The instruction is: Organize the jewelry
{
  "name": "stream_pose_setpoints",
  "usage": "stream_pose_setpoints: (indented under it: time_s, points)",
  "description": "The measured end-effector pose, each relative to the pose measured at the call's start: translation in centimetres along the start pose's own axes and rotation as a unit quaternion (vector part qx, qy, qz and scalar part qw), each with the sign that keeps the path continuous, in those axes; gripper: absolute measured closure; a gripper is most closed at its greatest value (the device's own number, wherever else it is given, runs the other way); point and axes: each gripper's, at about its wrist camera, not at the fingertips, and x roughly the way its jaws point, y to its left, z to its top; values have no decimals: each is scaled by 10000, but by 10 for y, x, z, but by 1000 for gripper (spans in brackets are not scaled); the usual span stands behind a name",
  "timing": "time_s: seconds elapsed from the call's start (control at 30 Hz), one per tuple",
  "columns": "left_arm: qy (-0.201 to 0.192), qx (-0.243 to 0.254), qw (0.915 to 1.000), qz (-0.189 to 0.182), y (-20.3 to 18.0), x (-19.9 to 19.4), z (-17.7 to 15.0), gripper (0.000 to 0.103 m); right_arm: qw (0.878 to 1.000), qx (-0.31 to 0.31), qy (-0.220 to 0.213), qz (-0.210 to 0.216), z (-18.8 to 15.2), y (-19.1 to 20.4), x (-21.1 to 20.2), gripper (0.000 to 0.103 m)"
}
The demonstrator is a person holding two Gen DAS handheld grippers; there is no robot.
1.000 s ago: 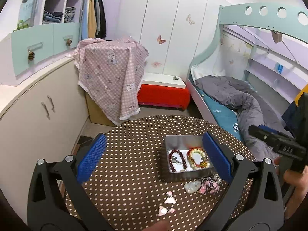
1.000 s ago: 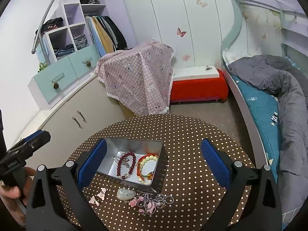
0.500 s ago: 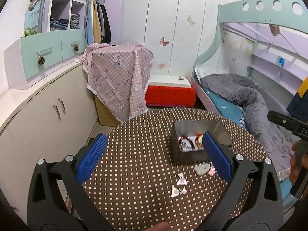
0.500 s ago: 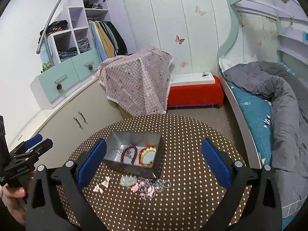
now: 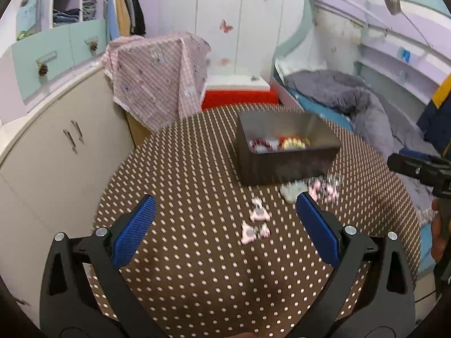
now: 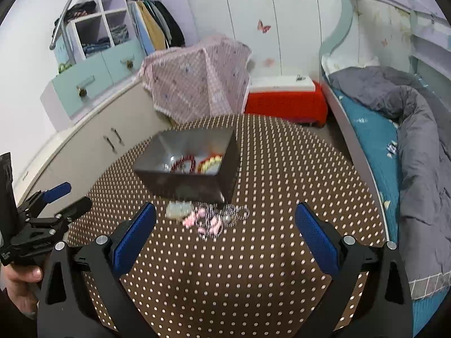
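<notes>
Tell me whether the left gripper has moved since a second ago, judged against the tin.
Yes. The left gripper has pulled back and lower: the metal tin, fixed on the dotted table, earlier sat between its fingers and now lies beyond them.

Both your grippers have dropped low and pulled back from the table

A second ago you looked down into the metal tin (image 5: 284,152); now your left gripper (image 5: 225,219) and right gripper (image 6: 225,226) see its near wall side-on, the red bracelet (image 6: 183,163) and yellow bracelet (image 6: 210,163) barely showing over the rim. The pale pendant (image 6: 176,209) and pink charm chain (image 6: 211,221) now lie farther ahead of your fingers.
</notes>
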Motion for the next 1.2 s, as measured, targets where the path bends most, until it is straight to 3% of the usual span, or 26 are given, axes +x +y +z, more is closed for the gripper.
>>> stream_pose_setpoints:
  time_s: [0.3,0.37,0.47,0.5,0.57,0.6,0.7,0.73,0.9,1.07,1.13,1.2]
  points:
    - [603,133,9981,-71,-12,41,-20,6,9995,105,282,-39,-13,-8,15,8]
    - [705,116,9974,-121,-13,48,-22,12,9994,117,335,-61,-15,-10,19,8]
    - [937,154,9951,-262,-17,59,-26,40,9990,101,434,-90,-18,-13,26,8]
    - [991,165,9946,-278,-18,62,-27,54,9988,100,469,-93,-20,-14,29,8]
    - [936,239,9949,-288,-21,60,-29,63,9983,102,563,-97,-24,-15,36,8]
    - [924,236,9950,-309,-21,60,-29,72,9981,95,604,-101,-26,-16,39,8]
    - [919,145,9946,-456,-18,56,-29,76,9976,66,684,-73,-28,-15,47,9]
    - [909,141,9947,-468,-17,55,-29,76,9976,34,695,-42,-29,-13,50,12]
    - [878,125,9948,-495,-17,51,-29,76,9957,-293,835,282,-31,6,63,48]
    - [831,82,9952,-517,-16,49,-26,76,9929,-573,913,501,-33,27,76,59]
    - [829,76,9952,-511,-14,49,-26,76,9932,-628,876,437,-32,31,80,61]
    - [843,61,9952,-503,-11,50,-26,76,9936,-686,838,311,-32,32,83,72]
